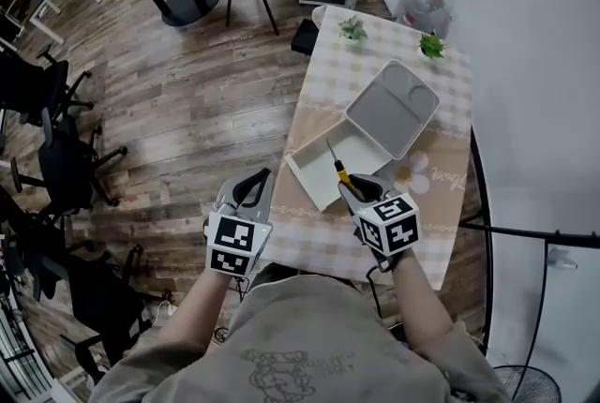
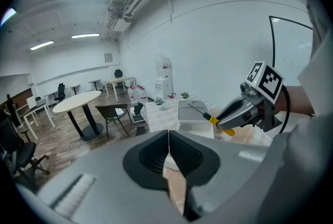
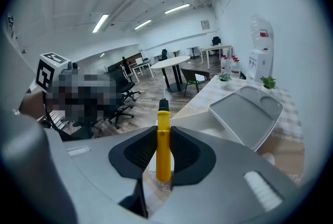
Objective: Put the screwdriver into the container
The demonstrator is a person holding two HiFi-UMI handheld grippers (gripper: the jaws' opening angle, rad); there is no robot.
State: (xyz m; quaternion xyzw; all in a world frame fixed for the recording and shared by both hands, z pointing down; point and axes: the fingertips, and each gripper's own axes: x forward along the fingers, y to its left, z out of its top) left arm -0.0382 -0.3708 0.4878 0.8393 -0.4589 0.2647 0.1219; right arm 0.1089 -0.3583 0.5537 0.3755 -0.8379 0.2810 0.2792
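Right hand-held gripper (image 1: 351, 189) clamps the yellow-handled screwdriver (image 1: 337, 168) over the container (image 1: 307, 174).
The tip points to 11 o'clock above the open box's near edge on the bench (image 1: 441, 195). Left hand-held gripper (image 1: 253, 184) sits at 9 o'clock, jaws pressed together on nothing. Both forearms reach forward.

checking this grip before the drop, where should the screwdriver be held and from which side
Grip the screwdriver by its thick yellow handle, from the rear end, as the right hand-held gripper has it: jaws shut across the handle, thin shaft pointing ahead toward the container.
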